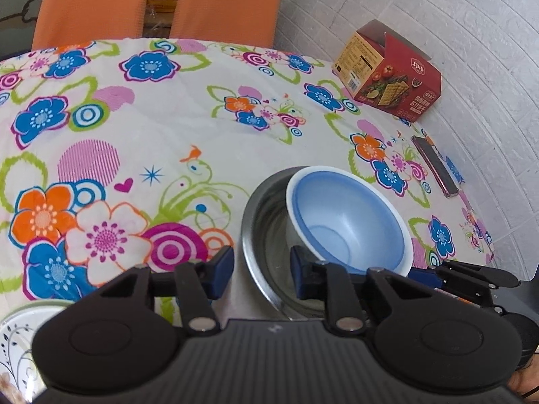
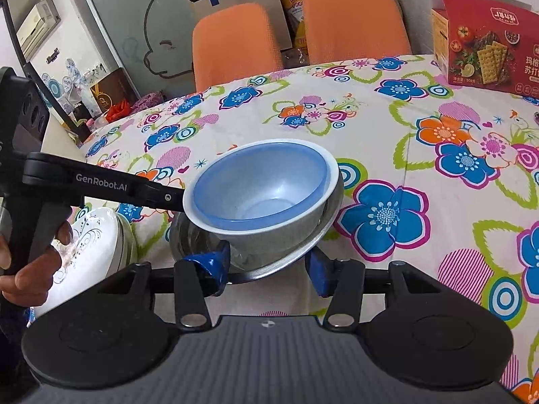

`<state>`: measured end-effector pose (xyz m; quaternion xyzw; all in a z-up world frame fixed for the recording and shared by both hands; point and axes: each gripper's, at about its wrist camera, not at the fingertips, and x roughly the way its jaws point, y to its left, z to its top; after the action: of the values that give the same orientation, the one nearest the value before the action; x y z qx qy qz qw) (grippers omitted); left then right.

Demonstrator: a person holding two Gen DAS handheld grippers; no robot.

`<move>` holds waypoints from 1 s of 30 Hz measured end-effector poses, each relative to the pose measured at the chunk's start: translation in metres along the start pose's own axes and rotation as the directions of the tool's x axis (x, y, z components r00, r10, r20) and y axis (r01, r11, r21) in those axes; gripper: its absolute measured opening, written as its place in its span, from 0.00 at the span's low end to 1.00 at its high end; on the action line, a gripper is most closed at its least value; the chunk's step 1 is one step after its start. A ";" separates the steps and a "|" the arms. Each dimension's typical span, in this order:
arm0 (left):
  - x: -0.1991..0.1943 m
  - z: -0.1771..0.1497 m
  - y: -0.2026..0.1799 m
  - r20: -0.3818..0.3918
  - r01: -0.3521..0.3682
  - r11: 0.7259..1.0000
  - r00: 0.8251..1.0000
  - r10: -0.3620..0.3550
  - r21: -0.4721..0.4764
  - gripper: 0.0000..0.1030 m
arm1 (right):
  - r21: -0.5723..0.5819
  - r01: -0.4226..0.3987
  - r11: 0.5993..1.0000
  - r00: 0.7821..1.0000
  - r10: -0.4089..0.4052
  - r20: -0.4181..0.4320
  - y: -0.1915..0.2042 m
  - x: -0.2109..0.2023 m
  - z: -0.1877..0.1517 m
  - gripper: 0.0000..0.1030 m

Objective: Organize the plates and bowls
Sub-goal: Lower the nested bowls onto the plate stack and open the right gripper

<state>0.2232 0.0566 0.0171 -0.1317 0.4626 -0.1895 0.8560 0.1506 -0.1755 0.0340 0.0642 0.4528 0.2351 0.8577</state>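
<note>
I am nesting the blue bowl (image 2: 261, 188) into the steel bowl (image 2: 256, 256), and it sits tilted there, its rim leaning toward the left gripper's side and not yet seated flat. Both bowls stand on the flowered tablecloth (image 1: 141, 107) near my edge of the table.

To finish this step well, I judge the blue bowl should be let down level so its base settles in the middle of the steel one. A slow release matters, since a tilted bowl on smooth metal could slide or rock.

My left gripper (image 1: 262, 269) has its jaws apart. One blue pad (image 1: 222, 266) is outside the steel bowl's rim, and the other pad is inside it, beside the blue bowl's wall. Whether that pad touches the blue bowl I cannot tell. Seen from the right wrist, the left tool reaches in level from the left, its tip hidden behind the blue bowl, with a hand (image 2: 27, 259) wrapped round its grip.

My right gripper (image 2: 267, 267) is also spread wide, fingers pointing forward and slightly down, straddling the near rim of the steel bowl without pinching it.

A patterned white plate (image 2: 91, 249) lies just left of the bowls, waiting its turn. A red cracker box (image 1: 387, 70) and a phone (image 1: 434, 165) lie well apart from them.
</note>
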 end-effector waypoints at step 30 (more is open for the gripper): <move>0.021 0.014 0.041 -0.028 -0.032 0.973 0.999 0.027 -0.227 0.32 | 0.001 -0.052 0.999 0.999 0.052 -0.011 -0.010 0.019 0.000 0.37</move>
<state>0.2536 0.0840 -0.0078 -0.2198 0.4937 -0.1241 0.8322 0.1632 -0.1754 0.0171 0.0751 0.4556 0.2576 0.8488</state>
